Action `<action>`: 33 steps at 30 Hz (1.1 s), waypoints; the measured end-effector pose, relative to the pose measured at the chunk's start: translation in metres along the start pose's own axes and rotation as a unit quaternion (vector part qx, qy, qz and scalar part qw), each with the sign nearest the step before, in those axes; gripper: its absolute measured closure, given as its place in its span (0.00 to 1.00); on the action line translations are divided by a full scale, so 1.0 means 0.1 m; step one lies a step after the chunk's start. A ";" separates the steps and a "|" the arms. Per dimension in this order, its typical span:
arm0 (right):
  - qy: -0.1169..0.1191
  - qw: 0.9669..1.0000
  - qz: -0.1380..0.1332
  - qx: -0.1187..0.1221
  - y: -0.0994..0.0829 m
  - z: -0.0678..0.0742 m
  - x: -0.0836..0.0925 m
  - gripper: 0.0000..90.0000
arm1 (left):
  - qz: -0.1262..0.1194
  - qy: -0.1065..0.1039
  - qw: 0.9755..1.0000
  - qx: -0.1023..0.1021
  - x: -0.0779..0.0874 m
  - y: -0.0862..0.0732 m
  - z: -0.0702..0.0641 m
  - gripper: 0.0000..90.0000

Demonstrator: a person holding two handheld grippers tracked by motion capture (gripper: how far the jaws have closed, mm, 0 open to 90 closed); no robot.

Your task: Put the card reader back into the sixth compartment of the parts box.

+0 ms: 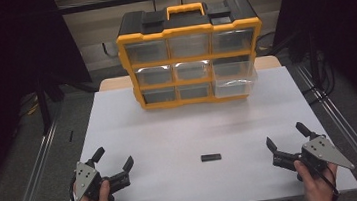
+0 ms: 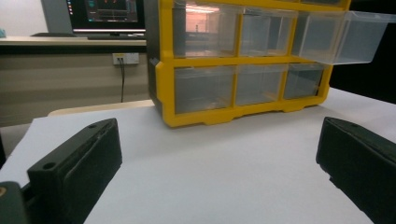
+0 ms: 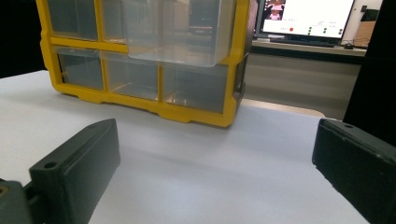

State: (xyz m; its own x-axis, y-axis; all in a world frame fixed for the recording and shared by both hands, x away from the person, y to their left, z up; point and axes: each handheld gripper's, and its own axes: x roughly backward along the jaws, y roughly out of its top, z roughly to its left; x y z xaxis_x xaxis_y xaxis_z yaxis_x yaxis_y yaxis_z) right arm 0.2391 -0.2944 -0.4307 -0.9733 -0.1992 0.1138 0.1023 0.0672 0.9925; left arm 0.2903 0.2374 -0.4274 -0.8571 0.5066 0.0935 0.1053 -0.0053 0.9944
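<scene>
A yellow and black drawer cabinet (image 1: 190, 54) stands at the far middle of the white table (image 1: 169, 131). Its clear middle-right drawer (image 1: 234, 79) is pulled out; it also shows in the left gripper view (image 2: 343, 37) and the right gripper view (image 3: 175, 32). A small black block (image 1: 211, 157) lies flat near the front, between my two grippers. My left gripper (image 1: 113, 157) is open at the front left, its jaws wide apart and empty. My right gripper (image 1: 286, 135) is open at the front right, also empty.
Metal rails (image 1: 38, 170) run along both sides of the table. A monitor (image 2: 107, 14) and a wall socket (image 2: 125, 58) sit behind the cabinet. Another screen (image 3: 308, 16) is in the right gripper view. Bare white surface lies between the block and the cabinet.
</scene>
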 end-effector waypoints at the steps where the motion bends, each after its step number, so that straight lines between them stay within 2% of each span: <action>1: 0.000 1.000 0.000 0.000 0.00 0.00 0.00 0.00 | 0.001 0.003 1.000 -0.003 0.00 0.00 0.01 0.00; 5: 0.007 1.000 0.004 -0.006 0.00 0.00 -0.01 0.00 | 0.004 0.001 1.000 -0.002 -0.01 0.00 -0.01 0.00; 11: 0.042 0.999 0.020 -0.017 0.00 0.05 -0.06 0.01 | 0.008 -0.005 1.000 0.002 -0.02 -0.01 -0.02 0.01; 13: 0.054 0.998 0.025 -0.011 0.01 0.07 -0.08 0.01 | -0.001 -0.006 1.000 0.002 -0.02 0.00 -0.02 0.01; 16: 0.064 0.997 0.036 -0.006 0.01 0.10 -0.09 0.01 | 0.001 -0.006 1.000 0.002 -0.02 0.00 -0.02 0.01; 19: 0.087 0.995 0.055 -0.012 0.01 0.13 -0.13 0.00 | 0.006 -0.005 1.000 0.001 -0.02 -0.01 -0.02 0.01; 22: 0.106 0.992 0.061 -0.014 0.01 0.19 -0.16 0.00 | 0.007 -0.007 1.000 -0.002 -0.01 -0.01 -0.01 0.01; 26: 0.142 0.987 0.075 -0.001 0.02 0.31 -0.21 0.00 | 0.009 -0.007 1.000 -0.003 0.00 -0.01 -0.01 0.01; 27: 0.142 0.987 0.075 -0.001 0.02 0.31 -0.21 0.00 | 0.009 -0.007 1.000 -0.003 0.00 -0.01 -0.01 0.01; 29: 0.161 0.984 0.080 -0.001 0.04 0.35 -0.23 0.00 | 0.009 -0.011 1.000 -0.003 -0.01 -0.01 -0.01 0.01; 30: 0.181 0.979 0.089 0.000 0.07 0.38 -0.26 0.00 | 0.010 -0.011 1.000 -0.005 -0.01 -0.01 -0.02 0.01; 32: 0.204 0.974 0.098 -0.005 0.10 0.38 -0.29 0.00 | 0.012 -0.012 1.000 -0.005 -0.01 -0.02 -0.01 0.01; 33: 0.204 0.974 0.098 -0.005 0.10 0.38 -0.29 0.00 | 0.011 -0.013 1.000 -0.004 -0.01 -0.02 -0.01 0.01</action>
State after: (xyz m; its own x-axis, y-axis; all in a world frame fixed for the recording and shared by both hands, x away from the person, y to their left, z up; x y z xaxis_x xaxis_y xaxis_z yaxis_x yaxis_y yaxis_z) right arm 0.2605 -0.2505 -0.4255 -0.7724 -0.5555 0.3077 0.2827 0.1332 0.9499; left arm 0.2906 0.2355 -0.4291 -0.8412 0.5286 0.1134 0.1194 -0.0229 0.9926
